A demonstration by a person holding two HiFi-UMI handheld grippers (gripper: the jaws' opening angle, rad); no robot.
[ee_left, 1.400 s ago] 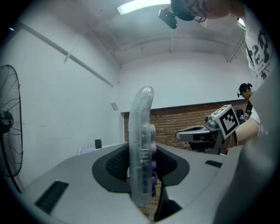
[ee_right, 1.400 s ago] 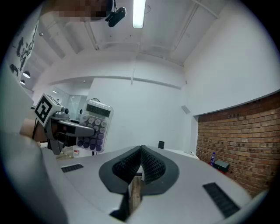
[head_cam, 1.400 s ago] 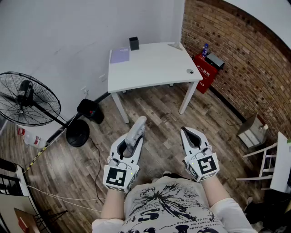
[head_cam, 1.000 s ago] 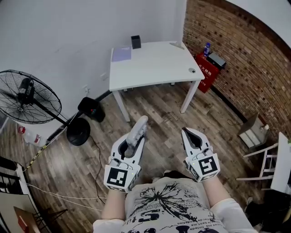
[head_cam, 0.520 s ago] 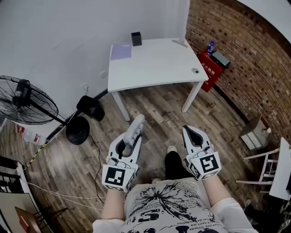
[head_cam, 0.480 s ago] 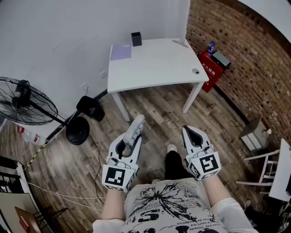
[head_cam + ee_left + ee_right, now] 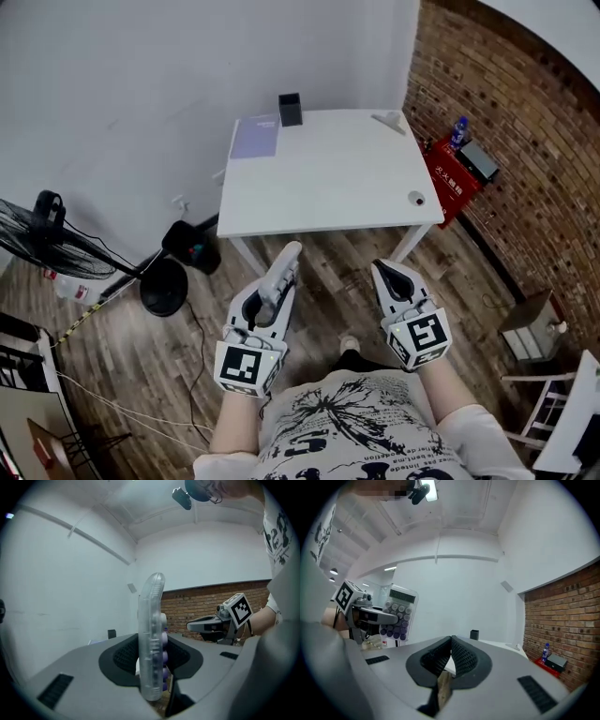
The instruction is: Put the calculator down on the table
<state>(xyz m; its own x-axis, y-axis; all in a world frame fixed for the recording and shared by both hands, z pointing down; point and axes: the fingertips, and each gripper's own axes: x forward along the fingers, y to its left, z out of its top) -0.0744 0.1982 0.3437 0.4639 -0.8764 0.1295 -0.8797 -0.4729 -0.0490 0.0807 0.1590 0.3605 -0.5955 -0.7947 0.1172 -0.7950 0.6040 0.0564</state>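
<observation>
A see-through calculator (image 7: 284,262) with purple keys stands on edge between the pads of my left gripper (image 7: 274,298), which is shut on it. In the left gripper view the calculator (image 7: 152,639) rises upright out of the left gripper (image 7: 151,663). My right gripper (image 7: 383,272) is held level beside it, shut and holding nothing; in its own view the right gripper (image 7: 451,643) shows its pads meeting, and the calculator (image 7: 397,613) is at the left. The white table (image 7: 328,183) lies just ahead of both grippers, above a wooden floor.
On the table stand a black pen holder (image 7: 290,109), a lilac sheet (image 7: 255,136), a small round object (image 7: 416,198) and a grey wedge (image 7: 389,121). A red box (image 7: 452,175) sits by the brick wall. A fan (image 7: 42,239) and a black bag (image 7: 190,247) are at the left.
The table has come much closer and larger in the head view as the person walked toward it. Both grippers kept their pose and the calculator stayed held.
</observation>
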